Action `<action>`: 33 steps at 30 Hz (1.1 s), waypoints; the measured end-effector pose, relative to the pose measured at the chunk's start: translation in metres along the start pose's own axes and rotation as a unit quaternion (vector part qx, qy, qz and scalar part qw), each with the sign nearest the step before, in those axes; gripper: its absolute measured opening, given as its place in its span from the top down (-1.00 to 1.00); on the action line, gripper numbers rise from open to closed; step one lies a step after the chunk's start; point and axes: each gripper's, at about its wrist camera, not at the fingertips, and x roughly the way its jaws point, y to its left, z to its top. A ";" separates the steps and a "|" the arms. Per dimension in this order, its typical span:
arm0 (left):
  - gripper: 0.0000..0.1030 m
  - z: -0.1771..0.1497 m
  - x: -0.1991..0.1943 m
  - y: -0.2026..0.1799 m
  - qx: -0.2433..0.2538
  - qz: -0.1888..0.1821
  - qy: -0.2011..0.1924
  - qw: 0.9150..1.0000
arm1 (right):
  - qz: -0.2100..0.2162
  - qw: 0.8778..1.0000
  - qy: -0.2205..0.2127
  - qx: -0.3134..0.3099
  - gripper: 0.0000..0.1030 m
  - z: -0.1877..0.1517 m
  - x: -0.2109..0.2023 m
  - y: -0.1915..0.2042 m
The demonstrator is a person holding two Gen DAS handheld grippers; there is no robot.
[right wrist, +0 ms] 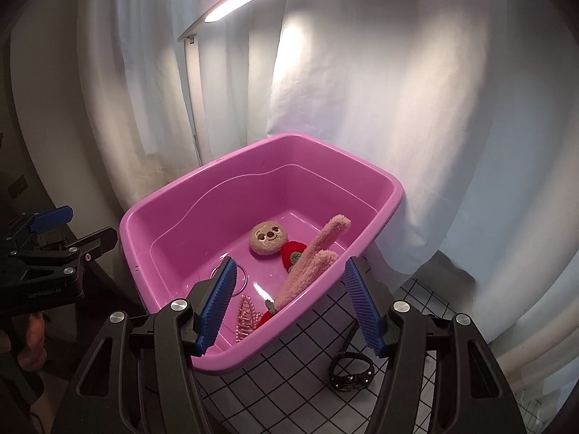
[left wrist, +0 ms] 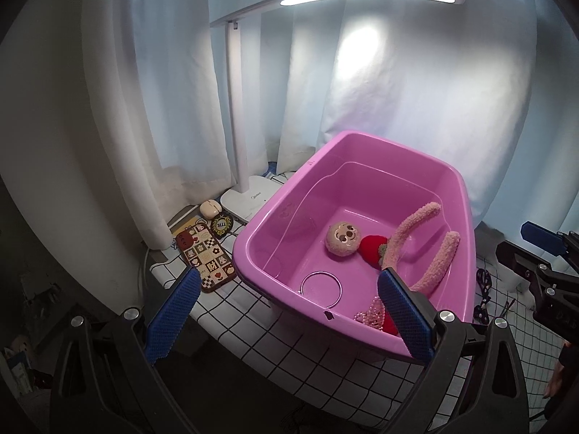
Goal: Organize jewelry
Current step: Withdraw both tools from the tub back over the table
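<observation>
A pink plastic tub (left wrist: 253,231) stands on the checked tablecloth. Inside lie a fuzzy pink headband with a plush face (left wrist: 342,240), a thin metal bangle (left wrist: 320,287) and a pink pearl hair clip (left wrist: 372,311). My left gripper (left wrist: 289,313) is open and straddles the tub's near left rim without touching it. My right gripper (right wrist: 289,307) is also open, one finger inside the tub (right wrist: 376,188) and one outside its right wall, apart from it. The clip (right wrist: 246,316) and plush face (right wrist: 266,237) show there too. A black bracelet (right wrist: 353,370) lies on the cloth beside the tub.
A white desk lamp (left wrist: 249,199) stands behind the tub, lit, against white curtains. A patterned phone case (left wrist: 206,256), a round badge (left wrist: 220,222) and a small beige item (left wrist: 211,208) lie to the left. Black cords (left wrist: 483,289) lie on the right. The table edge (left wrist: 217,336) drops off at the near left.
</observation>
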 end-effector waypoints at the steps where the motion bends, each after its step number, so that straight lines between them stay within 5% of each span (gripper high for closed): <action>1: -0.87 -0.002 -0.003 -0.003 -0.001 0.003 -0.001 1.000 | 0.003 1.000 -0.002 0.003 -0.16 -0.003 -0.004 -0.003; 9: -0.87 -0.024 -0.032 -0.047 0.054 0.059 -0.027 0.996 | 0.018 0.999 -0.020 0.025 -0.16 -0.033 -0.034 -0.035; 18: -0.87 -0.058 -0.060 -0.133 0.162 0.131 -0.096 0.973 | -0.001 0.998 -0.021 0.067 -0.19 -0.089 -0.063 -0.099; 24: -0.87 -0.075 -0.066 -0.184 0.200 0.124 -0.115 0.965 | -0.032 0.995 -0.009 0.097 -0.19 -0.126 -0.076 -0.139; 33: -0.87 -0.097 -0.048 -0.245 0.227 0.061 -0.081 0.969 | -0.065 0.986 0.009 0.153 -0.19 -0.169 -0.089 -0.178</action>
